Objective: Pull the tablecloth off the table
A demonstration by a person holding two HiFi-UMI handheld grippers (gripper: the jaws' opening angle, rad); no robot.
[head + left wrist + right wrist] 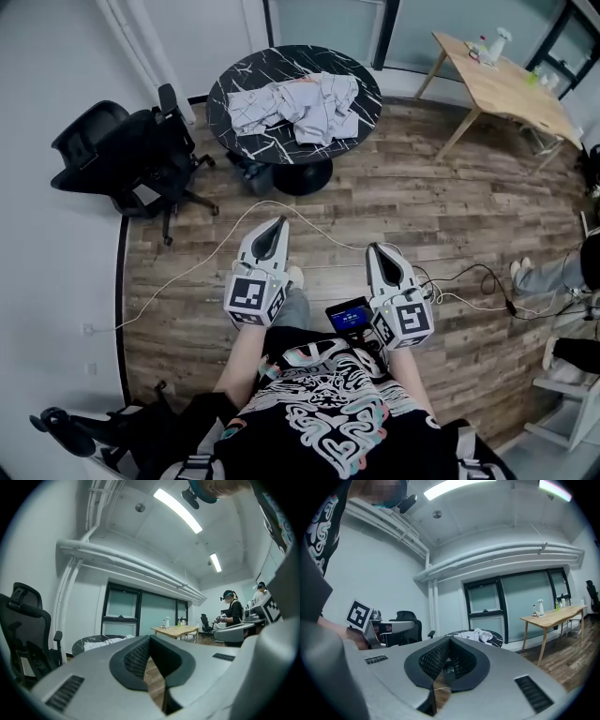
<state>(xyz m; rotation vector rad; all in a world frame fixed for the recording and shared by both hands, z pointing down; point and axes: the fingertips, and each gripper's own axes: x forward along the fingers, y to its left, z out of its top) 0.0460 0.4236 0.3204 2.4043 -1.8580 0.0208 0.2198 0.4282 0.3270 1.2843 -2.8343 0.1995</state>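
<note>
Up in the upper left, a black office chair stands on plank flooring beside a round black marble table. A crumpled grey tablecloth lies on it, and a wooden table sits upper right. Lower centre, the left gripper and right gripper are pressed together and empty, well apart from the tablecloth.

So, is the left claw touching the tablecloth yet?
Apart. The head view shows the left claw over floor, well short of the tablecloth on the round table.
</note>
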